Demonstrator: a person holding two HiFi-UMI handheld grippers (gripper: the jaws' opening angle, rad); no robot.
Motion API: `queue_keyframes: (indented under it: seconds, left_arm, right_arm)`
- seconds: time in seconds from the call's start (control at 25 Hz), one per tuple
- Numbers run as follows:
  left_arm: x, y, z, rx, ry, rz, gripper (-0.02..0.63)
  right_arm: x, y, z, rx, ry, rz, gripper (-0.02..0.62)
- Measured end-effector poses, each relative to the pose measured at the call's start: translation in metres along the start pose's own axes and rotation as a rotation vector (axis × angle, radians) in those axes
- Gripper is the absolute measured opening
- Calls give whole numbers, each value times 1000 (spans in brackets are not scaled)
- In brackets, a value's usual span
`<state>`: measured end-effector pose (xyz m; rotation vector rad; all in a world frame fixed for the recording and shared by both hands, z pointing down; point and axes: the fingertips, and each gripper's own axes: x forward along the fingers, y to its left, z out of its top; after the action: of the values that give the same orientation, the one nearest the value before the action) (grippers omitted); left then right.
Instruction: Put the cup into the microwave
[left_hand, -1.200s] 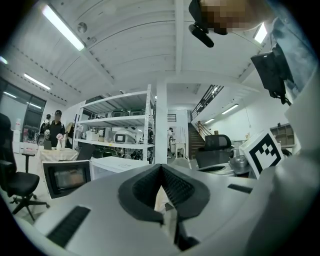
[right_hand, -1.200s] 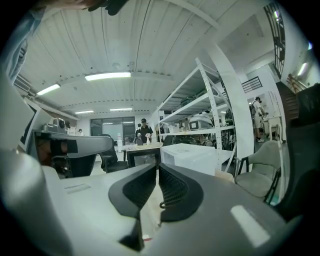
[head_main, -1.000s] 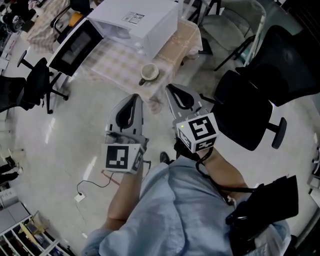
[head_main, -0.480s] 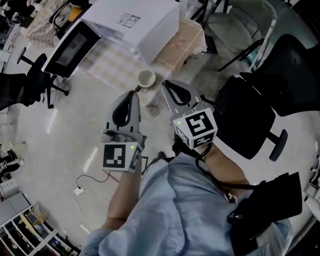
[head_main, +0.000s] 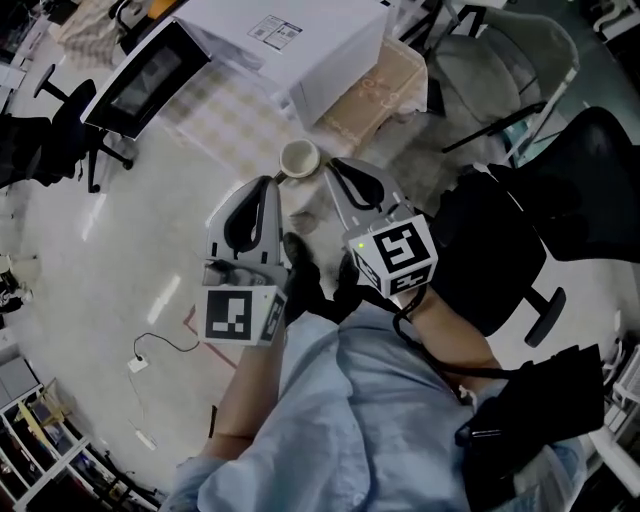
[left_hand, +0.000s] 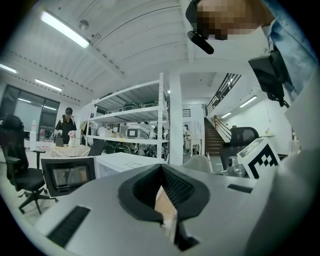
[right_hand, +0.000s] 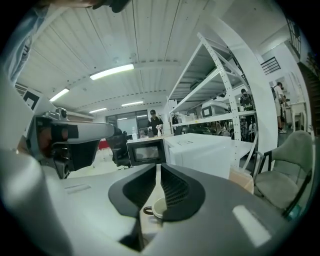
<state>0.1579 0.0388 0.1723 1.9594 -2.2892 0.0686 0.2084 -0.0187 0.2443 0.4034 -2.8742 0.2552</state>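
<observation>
Far left of the cup, the microwave door (head_main: 140, 80) hangs wide open, so the microwave (head_main: 300, 40), up behind the cup, looks ready to take it. Next across is the left gripper (head_main: 267, 186), jaws pressed together with nothing in them, its tip just left of the cup and a touch nearer the person. Then the cup (head_main: 299, 158) itself, upright near the edge of the checked table (head_main: 225, 125), handle poking toward the left gripper, not yet touched. Just right of the cup sits the right gripper (head_main: 337, 168), claw closed tight as well and empty. Its own view has the cup dead ahead, just below the tips.

So this is the approach, I'd say. The trick is to open one claw well before arriving, because a closed pair will only nudge the cup toward that edge. Come in level, take the cup wall or handle squarely, keep it upright, and mind the door on the way in.
</observation>
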Motion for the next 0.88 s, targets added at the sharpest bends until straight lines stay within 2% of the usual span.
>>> queue_keyframes:
  seconds: [0.28,0.68,0.72,0.8,0.88]
  left_arm:
    - [16,31,-30,-69,-22,13,5]
    - [34,69,-69,-135,-34,23,5]
    - [33,72,-70,-138,-35,23,5]
    - [31,79,-71,-142,-46,30,5]
    - [30,87,-69,-166,-67,38,5]
  right_arm:
    - [31,-7,-31,-34,60,2,3]
    - [76,-8,-99,-38,145,35,22]
    - [80,-7,-106,-39,153,43,41]
    - [88,-4,-119,-42,172,65,167]
    - [98,0,-131,-59,193,90,264]
